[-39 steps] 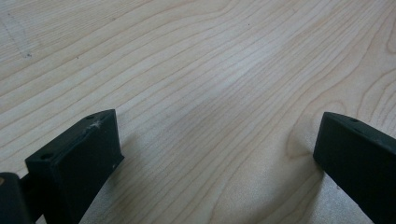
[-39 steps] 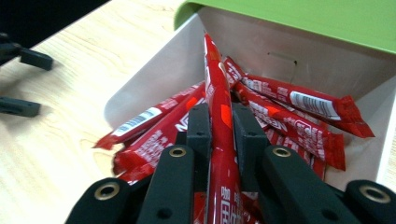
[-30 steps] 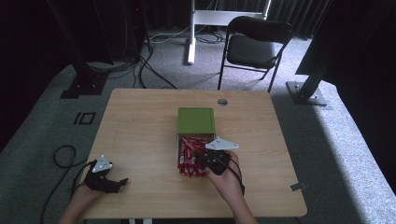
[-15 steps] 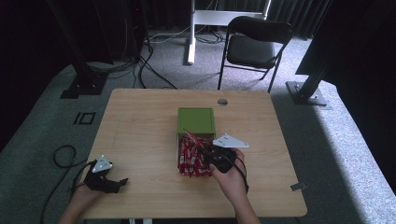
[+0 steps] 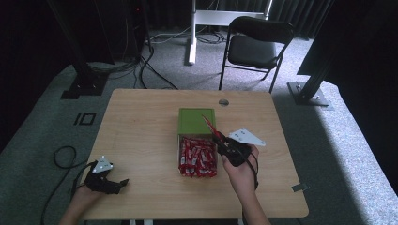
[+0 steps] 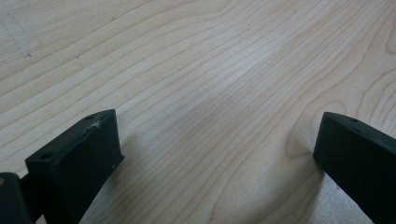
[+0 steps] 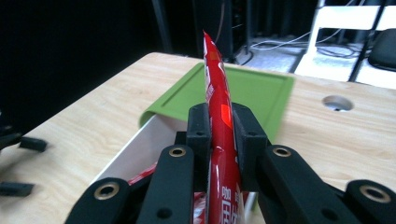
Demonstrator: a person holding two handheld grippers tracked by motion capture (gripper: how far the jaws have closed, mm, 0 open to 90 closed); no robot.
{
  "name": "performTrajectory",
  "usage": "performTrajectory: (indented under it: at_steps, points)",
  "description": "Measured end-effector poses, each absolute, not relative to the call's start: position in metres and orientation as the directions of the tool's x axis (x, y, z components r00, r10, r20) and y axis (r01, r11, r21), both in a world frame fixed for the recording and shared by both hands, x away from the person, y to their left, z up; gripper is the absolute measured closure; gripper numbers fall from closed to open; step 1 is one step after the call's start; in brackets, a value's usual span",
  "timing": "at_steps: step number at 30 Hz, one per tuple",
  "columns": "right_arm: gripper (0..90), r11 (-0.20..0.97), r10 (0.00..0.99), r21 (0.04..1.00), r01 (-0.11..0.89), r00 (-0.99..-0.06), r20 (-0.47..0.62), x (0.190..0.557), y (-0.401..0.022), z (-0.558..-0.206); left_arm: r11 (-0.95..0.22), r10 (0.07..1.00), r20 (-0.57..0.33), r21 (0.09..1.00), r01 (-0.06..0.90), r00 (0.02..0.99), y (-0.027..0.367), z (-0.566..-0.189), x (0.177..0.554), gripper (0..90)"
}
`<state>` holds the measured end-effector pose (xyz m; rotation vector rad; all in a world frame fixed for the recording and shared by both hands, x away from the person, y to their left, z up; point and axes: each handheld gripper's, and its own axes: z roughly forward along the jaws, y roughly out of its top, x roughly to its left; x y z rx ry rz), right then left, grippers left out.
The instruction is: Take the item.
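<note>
The wooden table (image 5: 141, 140) carries a drawer-like box (image 5: 197, 140): green lid (image 5: 197, 121) at the far end, the open near part packed with red packets (image 5: 197, 157). The right gripper (image 5: 220, 138) stands above the box's right edge, its jaws pinched flat on one red packet (image 7: 217, 88) that sticks up and forward. The left gripper (image 5: 123, 181) rests near the table's front left corner, jaws wide with nothing between them.

The risk, as I judge it: the grip sits on a thin, slippery wrapper, so a quick swing could let it slide out, or the lower end could snag its neighbours.

The right gripper view shows the pads squeezing the packet edge-on. The high view shows where the box sits. The left gripper view gives bare wood grain between two spread jaws.
</note>
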<state>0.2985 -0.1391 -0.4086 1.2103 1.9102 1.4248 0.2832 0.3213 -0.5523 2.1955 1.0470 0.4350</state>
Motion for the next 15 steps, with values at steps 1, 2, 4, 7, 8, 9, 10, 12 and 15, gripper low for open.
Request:
performTrajectory:
  at_steps: [1,2,4,7,8,9,10,12,15]
  points:
    - [79.5,0.074,0.853,0.925,0.372,-0.504,0.134,0.299,-0.139,-0.409,-0.463,0.781,0.015,0.685,0.562,0.624,0.321,-0.552,0.283,1.6]
    - [79.5,0.061,0.866,0.931,0.359,-0.484,0.130,0.300,-0.143,-0.408,-0.463,0.781,0.016,0.685,0.562,0.624,0.321,-0.552,0.283,1.6]
    - [79.5,0.062,0.870,0.931,0.360,-0.476,0.127,0.302,-0.144,-0.409,-0.463,0.781,0.015,0.686,0.562,0.624,0.321,-0.552,0.283,1.6]
    - [79.5,0.050,0.884,0.932,0.360,-0.451,0.127,0.306,-0.148,-0.413,-0.462,0.781,0.015,0.686,0.562,0.624,0.321,-0.552,0.283,1.6]
    - [79.5,0.043,0.891,0.934,0.355,-0.436,0.125,0.308,-0.150,-0.415,-0.462,0.781,0.015,0.686,0.562,0.624,0.321,-0.552,0.283,1.6]
    - [79.5,0.043,0.898,0.933,0.358,-0.423,0.121,0.309,-0.151,-0.417,-0.462,0.781,0.015,0.686,0.562,0.624,0.321,-0.552,0.283,1.6]
    - [79.4,0.017,0.910,0.939,0.344,-0.394,0.128,0.312,-0.154,-0.422,-0.462,0.781,0.015,0.686,0.562,0.624,0.321,-0.552,0.283,1.6]
    - [79.5,0.007,0.922,0.941,0.338,-0.367,0.125,0.316,-0.158,-0.428,-0.463,0.781,0.016,0.686,0.561,0.624,0.321,-0.552,0.283,1.6]
    - [79.5,-0.004,0.932,0.936,0.352,-0.338,0.131,0.322,-0.162,-0.437,-0.462,0.782,0.015,0.686,0.562,0.624,0.321,-0.552,0.283,1.6]
